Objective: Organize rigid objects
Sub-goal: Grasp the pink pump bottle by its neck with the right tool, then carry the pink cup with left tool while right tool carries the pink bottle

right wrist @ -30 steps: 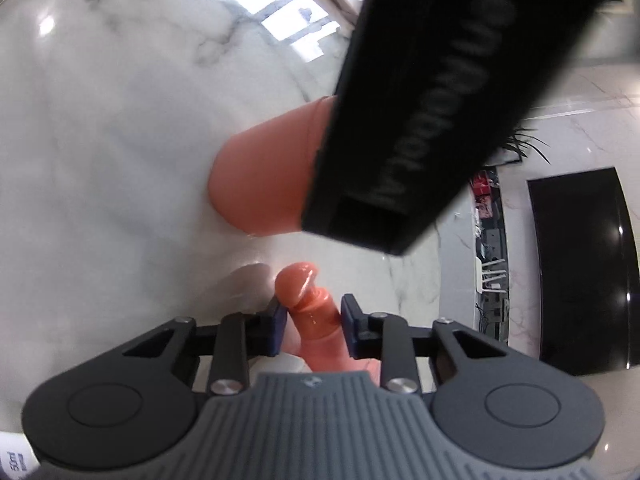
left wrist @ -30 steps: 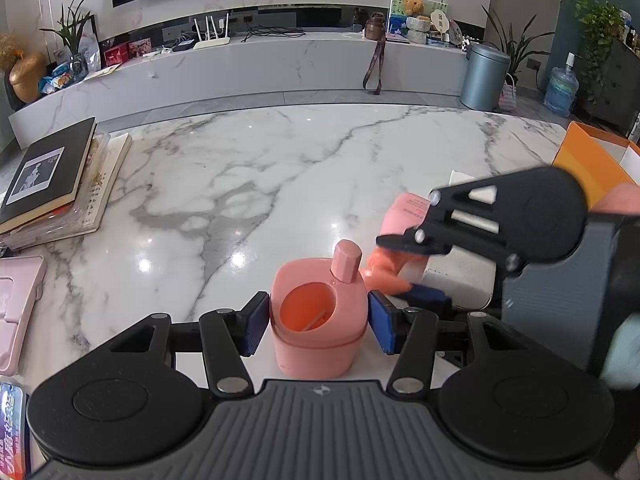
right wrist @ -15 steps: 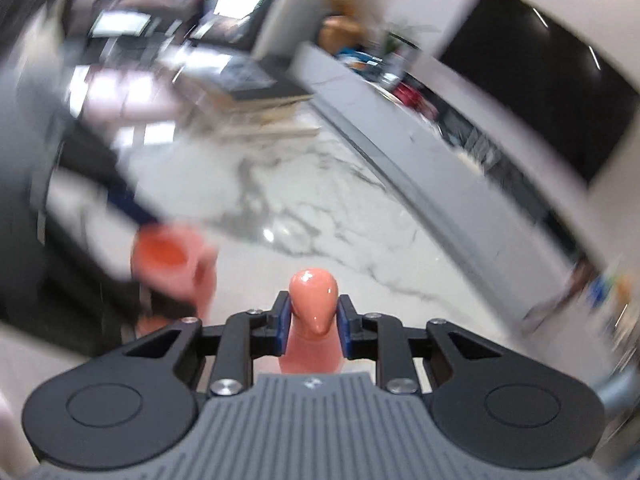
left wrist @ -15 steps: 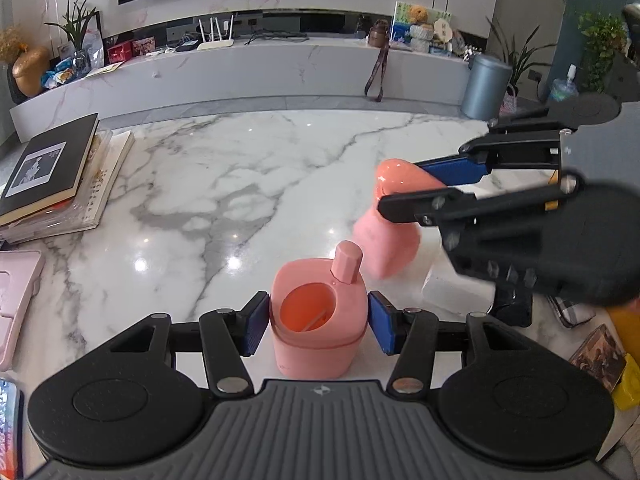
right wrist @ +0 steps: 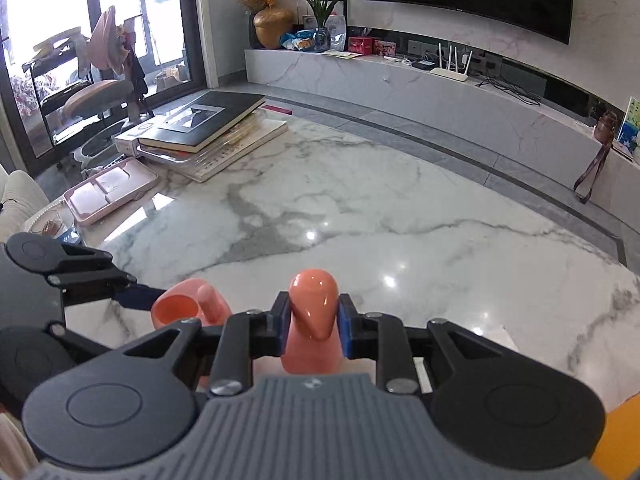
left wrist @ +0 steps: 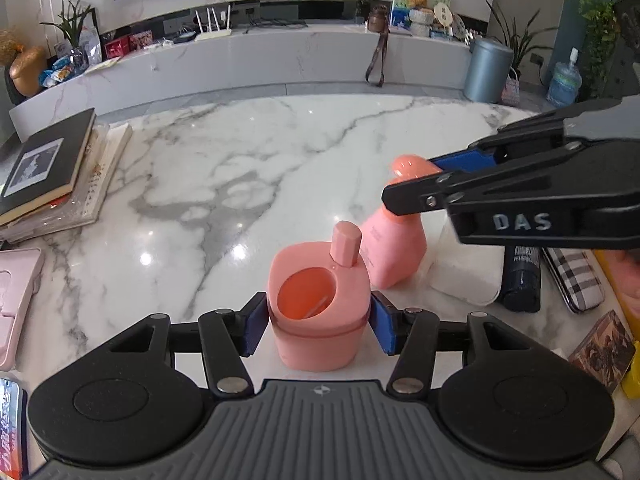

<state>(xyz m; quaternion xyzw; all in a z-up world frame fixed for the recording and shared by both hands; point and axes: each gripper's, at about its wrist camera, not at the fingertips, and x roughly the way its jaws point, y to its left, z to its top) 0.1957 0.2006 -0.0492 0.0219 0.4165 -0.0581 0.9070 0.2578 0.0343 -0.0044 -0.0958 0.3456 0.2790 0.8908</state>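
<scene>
— Rolled upright since a second back: right gripper (right wrist: 312,326), then turned on its side low over the marble, now level and raised. Same grip throughout, blue pads clamped on the rounded cap of the pink bottle (left wrist: 394,248).

— And the bottle itself?

— Tilted before, now standing nearly upright just behind and right of the pink cup (left wrist: 318,312). Seems to sit on the marble table (left wrist: 248,168), though contact at the base hard to confirm. Close beside the cup's raised flip lid, apart from it or barely so; cannot tell which.

— Left side?

— No change. Left gripper (left wrist: 318,322) at the near edge of the table, pads set against both flanks of the pink cup, clamped on it. Cup upright, mouth open, something thin inside, too small to name.

— Anything crowding them?

— White box (left wrist: 464,276) just right of the bottle, touching or nearly. Dark tube (left wrist: 520,280) and a checked case (left wrist: 572,280) farther right. Stack of books (left wrist: 52,176) at the far left edge, well apart, with a pink tray (right wrist: 108,196) nearer the front on that side.
</scene>
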